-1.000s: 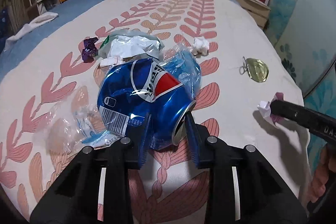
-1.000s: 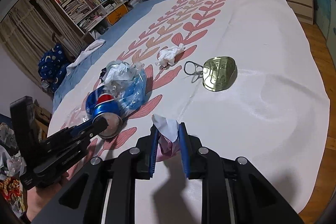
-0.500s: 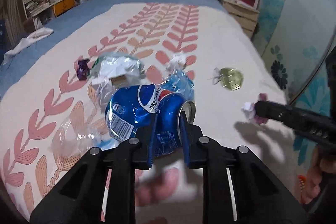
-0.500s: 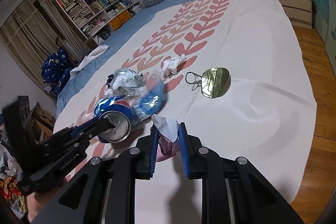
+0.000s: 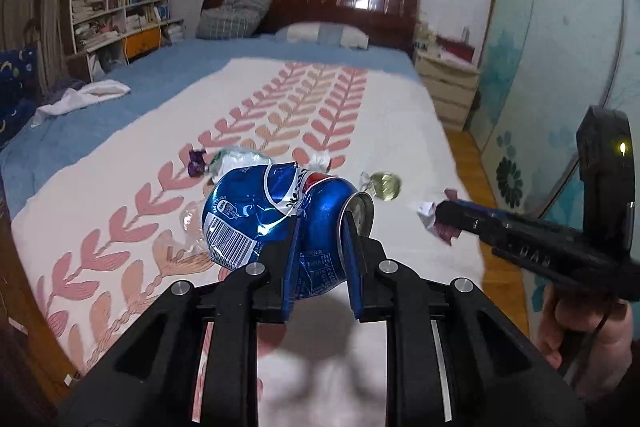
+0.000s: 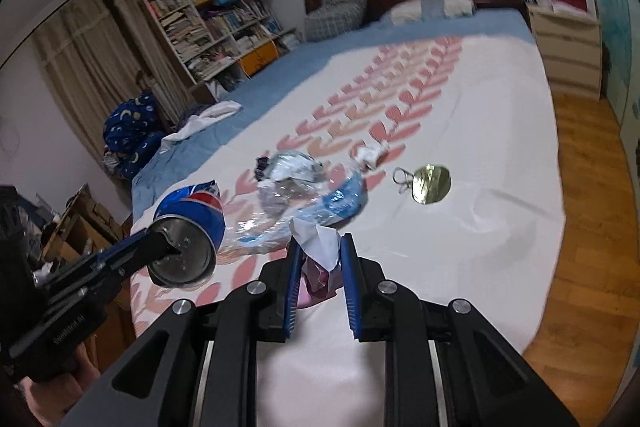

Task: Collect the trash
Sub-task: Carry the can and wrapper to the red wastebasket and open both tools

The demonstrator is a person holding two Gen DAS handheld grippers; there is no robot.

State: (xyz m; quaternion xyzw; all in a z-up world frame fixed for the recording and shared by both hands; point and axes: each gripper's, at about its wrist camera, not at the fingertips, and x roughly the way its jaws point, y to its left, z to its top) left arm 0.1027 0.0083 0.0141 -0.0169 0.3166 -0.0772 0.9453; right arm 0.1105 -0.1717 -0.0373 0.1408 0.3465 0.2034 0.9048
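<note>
Above the bed (image 5: 384, 115), my left gripper (image 5: 320, 251) pinched the can (image 5: 280, 211) and my right gripper (image 6: 320, 267) the wrapper (image 6: 318, 259); I judged steady pressure best during carrying.

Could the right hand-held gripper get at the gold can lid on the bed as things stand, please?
Probably not yet: the right hand-held gripper is shut on a crumpled paper wad. The gold can lid lies in the open on the bedspread, with nothing over it.
</note>
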